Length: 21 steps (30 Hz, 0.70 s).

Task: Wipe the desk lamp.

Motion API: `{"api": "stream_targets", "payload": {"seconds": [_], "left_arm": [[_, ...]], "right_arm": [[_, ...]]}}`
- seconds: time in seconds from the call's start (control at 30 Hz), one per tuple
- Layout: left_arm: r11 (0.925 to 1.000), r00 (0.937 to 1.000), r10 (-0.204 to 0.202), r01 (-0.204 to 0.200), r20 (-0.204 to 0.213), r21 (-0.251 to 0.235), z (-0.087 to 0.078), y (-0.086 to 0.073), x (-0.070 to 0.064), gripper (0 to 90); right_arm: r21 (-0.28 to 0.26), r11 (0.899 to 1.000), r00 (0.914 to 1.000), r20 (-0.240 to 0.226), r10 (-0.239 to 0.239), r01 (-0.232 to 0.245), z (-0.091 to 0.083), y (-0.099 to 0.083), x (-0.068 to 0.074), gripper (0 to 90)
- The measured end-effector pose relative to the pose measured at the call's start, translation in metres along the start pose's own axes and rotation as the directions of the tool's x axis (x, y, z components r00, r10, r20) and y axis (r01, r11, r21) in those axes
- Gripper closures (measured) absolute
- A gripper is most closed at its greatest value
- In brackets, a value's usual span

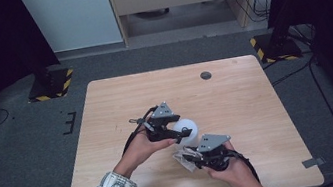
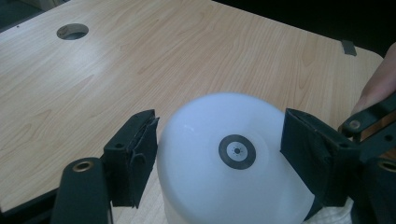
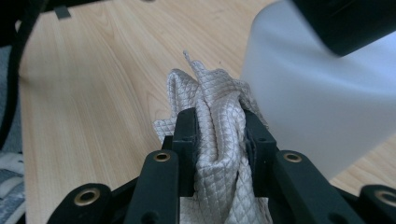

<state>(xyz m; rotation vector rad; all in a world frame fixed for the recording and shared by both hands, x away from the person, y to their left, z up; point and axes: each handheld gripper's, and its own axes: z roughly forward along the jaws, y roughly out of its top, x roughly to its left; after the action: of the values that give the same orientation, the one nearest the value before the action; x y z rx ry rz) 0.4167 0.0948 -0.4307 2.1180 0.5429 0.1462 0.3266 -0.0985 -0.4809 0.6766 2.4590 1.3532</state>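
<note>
Claws first: my right gripper [image 3: 219,140] is clamping one bunched quilted cloth [image 3: 212,100], while my left gripper [image 2: 219,154] is straddling one white upturned cup [image 2: 233,168], pads not visibly touching, near the table's [image 1: 235,92] near-middle.

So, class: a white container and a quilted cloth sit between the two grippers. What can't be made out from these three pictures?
- White container: its base, in the left gripper view, cut off by the bottom edge; whether the left gripper pads touch its sides.
- Quilted cloth: its full size and shape, bunched in the right gripper; in the high view it is too small.
- Round mark: its purpose is unclear.
</note>
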Motion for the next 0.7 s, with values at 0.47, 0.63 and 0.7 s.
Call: {"api": "stream_targets", "payload": {"seconds": [0.47,0.63,0.7], "left_arm": [[0.9999,0.9998,0.013,-0.012,-0.015,0.006,0.000,0.002,-0.001,28.5],[0.9999,0.9998,0.013,-0.013,-0.013,0.010,0.000,0.003,-0.002,28.5],[0.9998,0.9998,0.013,-0.013,-0.012,0.012,0.000,0.003,-0.002,28.5]], "right_arm": [[0.134,0.991,0.9999,-0.005,-0.013,0.013,0.021,-0.021,-0.004,71.4],[0.143,0.990,1.0000,0.006,0.000,-0.001,0.015,-0.024,-0.009,71.5],[0.146,0.989,0.9999,0.017,-0.001,-0.002,0.011,-0.025,-0.011,71.4]]}}
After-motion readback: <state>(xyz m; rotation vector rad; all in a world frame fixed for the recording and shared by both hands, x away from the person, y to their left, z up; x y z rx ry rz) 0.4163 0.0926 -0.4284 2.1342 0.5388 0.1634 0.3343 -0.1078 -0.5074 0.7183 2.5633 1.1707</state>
